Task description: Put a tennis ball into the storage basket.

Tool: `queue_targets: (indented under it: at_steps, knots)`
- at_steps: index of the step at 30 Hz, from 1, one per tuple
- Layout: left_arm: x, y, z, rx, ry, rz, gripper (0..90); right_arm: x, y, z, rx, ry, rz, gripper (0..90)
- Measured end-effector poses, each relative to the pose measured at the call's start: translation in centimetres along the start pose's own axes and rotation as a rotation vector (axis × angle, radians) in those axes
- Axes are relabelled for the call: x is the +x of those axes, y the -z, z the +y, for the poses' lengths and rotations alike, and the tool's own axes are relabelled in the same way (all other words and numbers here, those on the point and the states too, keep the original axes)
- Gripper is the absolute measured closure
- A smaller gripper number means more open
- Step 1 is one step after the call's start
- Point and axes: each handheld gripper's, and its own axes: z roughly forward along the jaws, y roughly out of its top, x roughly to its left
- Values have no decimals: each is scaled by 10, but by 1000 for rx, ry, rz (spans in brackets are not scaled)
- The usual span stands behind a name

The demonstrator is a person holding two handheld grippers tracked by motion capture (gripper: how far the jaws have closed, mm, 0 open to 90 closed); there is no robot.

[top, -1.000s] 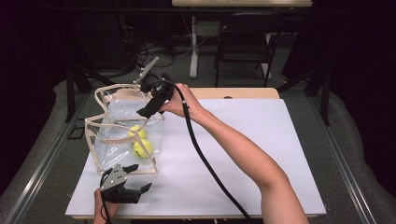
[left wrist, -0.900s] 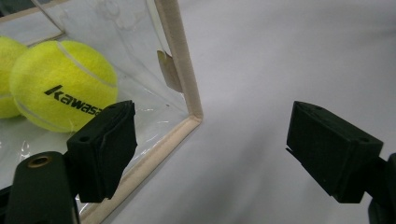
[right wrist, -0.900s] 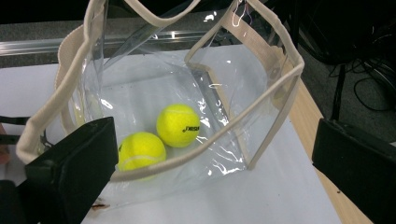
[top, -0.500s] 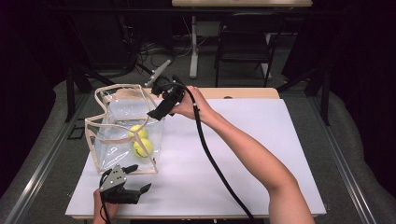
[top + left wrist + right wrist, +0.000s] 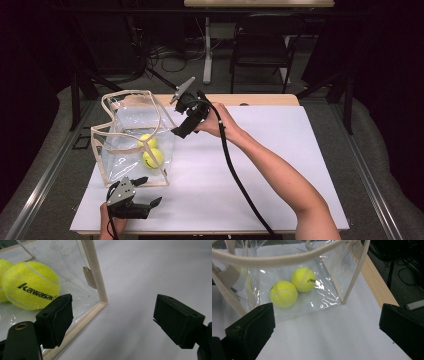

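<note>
Landmark = clear bag (image 5: pixel 132 140) w/ beige trim, standing on white table sheet (image 5: pixel 260 165), left part of table in high view. Mouth open, top rim sagging.

Left gripper (image 5: pixel 137 202): just off bag's near bottom corner, on the person's side, low over the sheet. Jaws wide apart, nothing between them. Left gripper view: one jaw sits in front of bag's lower edge, other out over bare sheet; bag's corner seam (image 5: pixel 101 300) lies between them but farther off, not gripped.

Inside bag: 2 yellow tennis balls (image 5: pixel 151 158), (image 5: pixel 146 141), on bag floor, touching each other, toward the bag's right wall. Near ball reads "kawasaki" (image 5: pixel 30 288) in left gripper view. Right gripper view: both balls (image 5: pixel 283 293), (image 5: pixel 303 279) side by side thru the clear wall.

Right gripper (image 5: pixel 181 131): just beside bag's upper right edge, above sheet, tilted down toward bag. Jaws wide, holding nothing. Whether a jaw tip touches bag wall — can't tell from high view. Right gripper view: bag's beige rim strap (image 5: pixel 274 258) arcs across top, beyond the jaws, apart from them. Black cable (image 5: pixel 235 175) trails from it along the forearm toward table's near edge.
</note>
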Motion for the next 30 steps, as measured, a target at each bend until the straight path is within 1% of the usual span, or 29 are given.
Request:
queue_targets:
  at_steps: [3,8,10,16,22,30]
  knots:
    - [0,0,0,4,0,0,159,2,1,-7,6,2,-2,0]
    - [0,-1,0,2,2,1,159,4,2,-20,20,-9,-2,0]
    - [0,0,0,3,0,0,159,5,0,-27,30,-12,6,0]
    - [0,0,0,2,0,-1,159,10,-4,-45,59,-14,10,2]
    - [0,0,0,3,0,1,159,14,-6,-61,72,-19,12,2]
    - [0,0,0,3,-1,1,159,17,-10,-80,99,-41,26,4]
